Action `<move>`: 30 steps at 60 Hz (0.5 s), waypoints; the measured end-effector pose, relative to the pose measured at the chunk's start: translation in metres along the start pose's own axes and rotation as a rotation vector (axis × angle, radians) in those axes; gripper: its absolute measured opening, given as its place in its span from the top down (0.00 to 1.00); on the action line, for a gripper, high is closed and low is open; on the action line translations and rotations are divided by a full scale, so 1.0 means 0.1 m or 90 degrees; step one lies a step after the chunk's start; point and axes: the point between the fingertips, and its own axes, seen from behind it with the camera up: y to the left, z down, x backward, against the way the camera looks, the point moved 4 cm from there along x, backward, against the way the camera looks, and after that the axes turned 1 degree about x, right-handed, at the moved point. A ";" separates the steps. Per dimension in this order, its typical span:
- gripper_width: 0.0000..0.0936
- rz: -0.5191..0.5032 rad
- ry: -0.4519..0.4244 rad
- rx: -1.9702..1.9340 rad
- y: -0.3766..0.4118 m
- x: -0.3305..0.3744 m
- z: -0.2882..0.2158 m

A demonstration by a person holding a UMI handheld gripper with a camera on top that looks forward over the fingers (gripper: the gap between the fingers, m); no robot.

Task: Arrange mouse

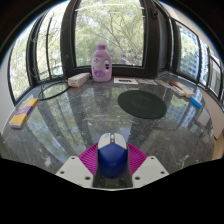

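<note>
A blue and white computer mouse (pixel 111 155) sits between my gripper's (pixel 111 160) two fingers, its white nose pointing away from me. Both magenta pads (pixel 90 157) press against its sides, so the gripper is shut on it. It appears held just above the glossy grey tabletop (pixel 80 115). A round dark mouse mat (pixel 140 102) lies beyond the fingers, a little to the right of them.
A pink detergent bottle (pixel 100 62) stands at the table's far side by the windows, beside a small white box (pixel 78 79). A yellow sponge (pixel 22 116) lies far left; small objects (pixel 196 100) lie at the right edge. A thin cable (pixel 55 92) runs across the left part.
</note>
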 end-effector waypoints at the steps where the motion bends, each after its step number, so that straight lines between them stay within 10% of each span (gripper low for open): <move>1: 0.60 -0.008 0.002 0.000 0.02 0.00 -0.01; 11: 0.62 -0.097 -0.028 0.036 0.30 0.12 -0.45; 30: 0.63 -0.187 -0.345 0.012 -0.15 0.89 -3.09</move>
